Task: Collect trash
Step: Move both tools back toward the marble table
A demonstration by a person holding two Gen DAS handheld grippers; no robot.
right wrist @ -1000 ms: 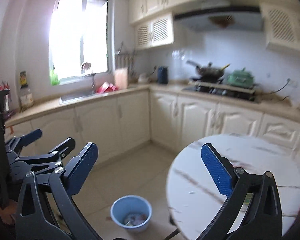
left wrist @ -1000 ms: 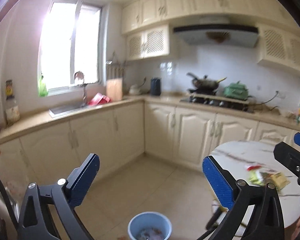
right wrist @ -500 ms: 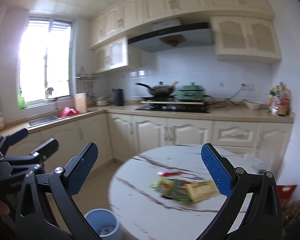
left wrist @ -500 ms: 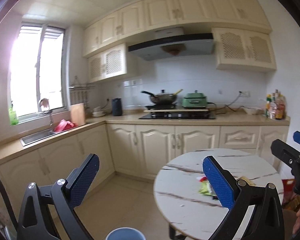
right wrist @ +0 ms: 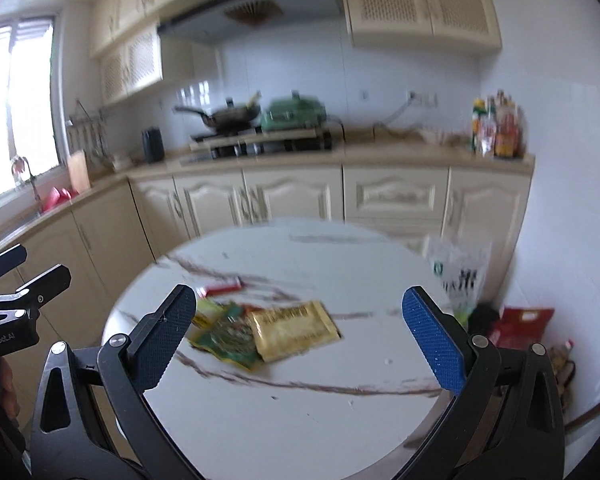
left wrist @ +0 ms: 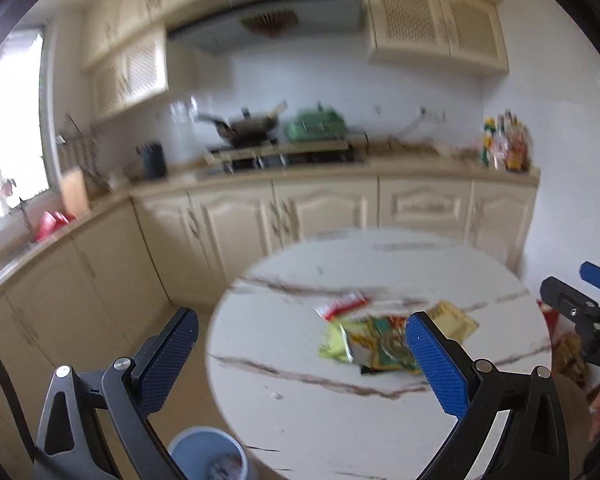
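Observation:
Several empty snack wrappers lie in a heap on a round white marble table (left wrist: 300,412) (right wrist: 284,432): a yellow-green one (left wrist: 340,340), a green printed one (right wrist: 228,336) and a gold packet (right wrist: 292,330) (left wrist: 452,320). A small red-and-white wrapper (left wrist: 342,304) (right wrist: 220,289) lies just behind them. My left gripper (left wrist: 300,356) is open, above the table's near left side, short of the heap. My right gripper (right wrist: 300,334) is open too, with the wrappers showing between its fingers but farther off. A blue bin (left wrist: 208,458) stands on the floor at the table's left.
Cream kitchen cabinets (right wrist: 292,196) run along the back and left walls, with a stove, wok (right wrist: 228,116) and green pot on the counter. A clear plastic bag (right wrist: 458,272) and red bags (right wrist: 520,324) sit beside the table's right edge, against the wall.
Both views swung right and down from the window side toward the table. The wrappers now sit larger and more central in both views, and the bin has slid to the lower left edge.

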